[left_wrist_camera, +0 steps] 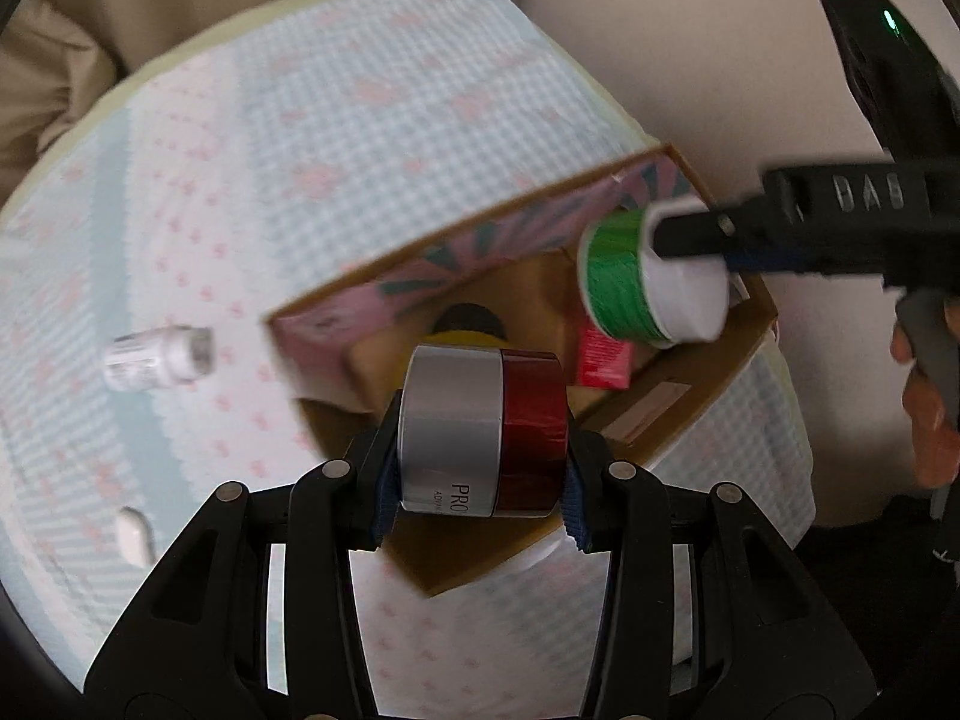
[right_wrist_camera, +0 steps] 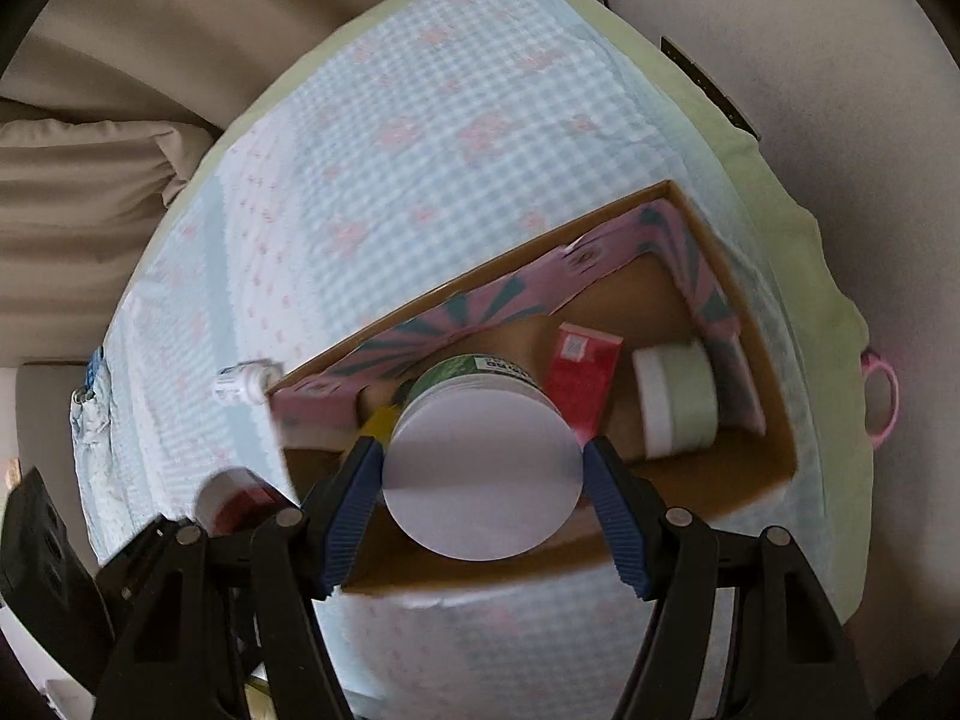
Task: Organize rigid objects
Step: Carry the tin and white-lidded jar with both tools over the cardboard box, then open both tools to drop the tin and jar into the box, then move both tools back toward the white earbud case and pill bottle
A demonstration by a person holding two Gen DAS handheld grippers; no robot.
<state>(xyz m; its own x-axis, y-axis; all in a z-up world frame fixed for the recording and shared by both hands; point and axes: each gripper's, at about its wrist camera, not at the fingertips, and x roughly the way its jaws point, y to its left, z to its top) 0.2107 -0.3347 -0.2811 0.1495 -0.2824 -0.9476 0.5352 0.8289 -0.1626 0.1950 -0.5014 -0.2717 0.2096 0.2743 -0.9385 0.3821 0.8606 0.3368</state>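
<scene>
Left wrist view: the left gripper [left_wrist_camera: 480,468] clamps a silver-and-red jar [left_wrist_camera: 483,429] over the near edge of the cardboard box [left_wrist_camera: 708,384]. The right gripper [right_wrist_camera: 483,480] squeezes a green jar [right_wrist_camera: 480,462] by its sides, above the same box. The jars hide part of the box's contents; a red packet [right_wrist_camera: 585,381] and pale tub [right_wrist_camera: 678,396] show. Everything blurs. A small white bottle [left_wrist_camera: 159,357] lies left on the checked cloth [left_wrist_camera: 360,150].

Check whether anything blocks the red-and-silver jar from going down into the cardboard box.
The left gripper holds the red-and-silver jar above the cardboard box. A yellow item lies in the box just beyond the jar, and the right gripper's green jar hangs over the box's far end.
</scene>
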